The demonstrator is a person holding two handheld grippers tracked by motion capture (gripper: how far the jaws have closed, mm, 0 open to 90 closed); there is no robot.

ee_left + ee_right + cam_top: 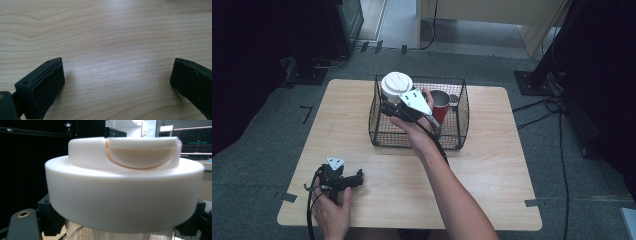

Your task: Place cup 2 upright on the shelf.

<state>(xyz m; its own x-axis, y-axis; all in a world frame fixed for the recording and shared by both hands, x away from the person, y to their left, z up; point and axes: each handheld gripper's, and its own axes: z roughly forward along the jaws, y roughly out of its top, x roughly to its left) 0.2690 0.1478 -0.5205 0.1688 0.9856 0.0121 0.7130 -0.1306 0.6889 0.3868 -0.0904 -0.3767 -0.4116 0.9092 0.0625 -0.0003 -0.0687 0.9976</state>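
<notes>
Now | right gripper (393, 101) clamps round white-lidded cup (396, 84) | wire basket (460, 115) | left gripper (358, 176) open

The high view looked forward and down over the whole table (492, 190). The left gripper view faced its bare wood from very close. The right gripper view looked level, tight against the white lid (125, 192), which the high view (396, 83) shared.
</notes>
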